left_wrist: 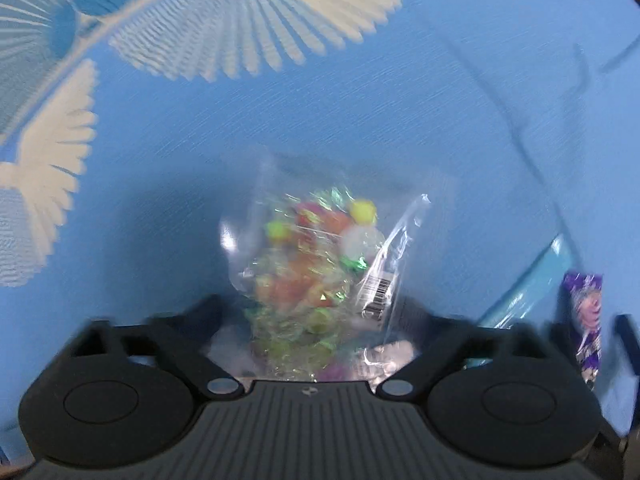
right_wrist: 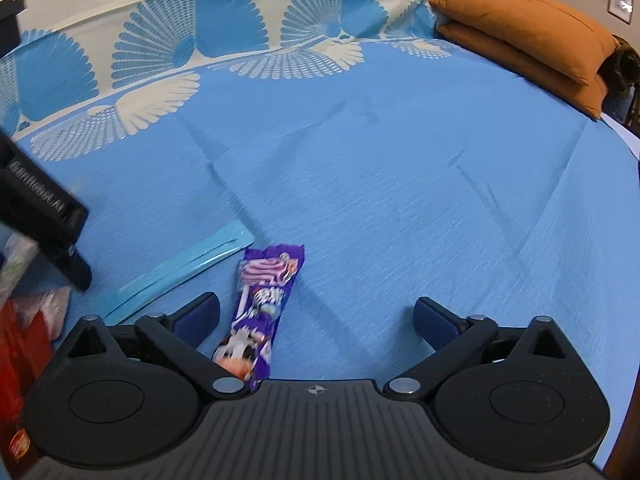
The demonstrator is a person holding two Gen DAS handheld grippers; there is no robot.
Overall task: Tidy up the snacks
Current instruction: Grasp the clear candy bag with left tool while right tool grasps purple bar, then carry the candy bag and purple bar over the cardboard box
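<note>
Right tool [right_wrist: 316,322] gapes wide over purple wrapper [right_wrist: 260,304] (beside teal packet [right_wrist: 180,272]).

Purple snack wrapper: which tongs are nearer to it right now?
Right. The right tongs are open with the purple wrapper lying between the fingers, nearer the left one. The left tongs hold the candy bag, off to the wrapper's left.
</note>
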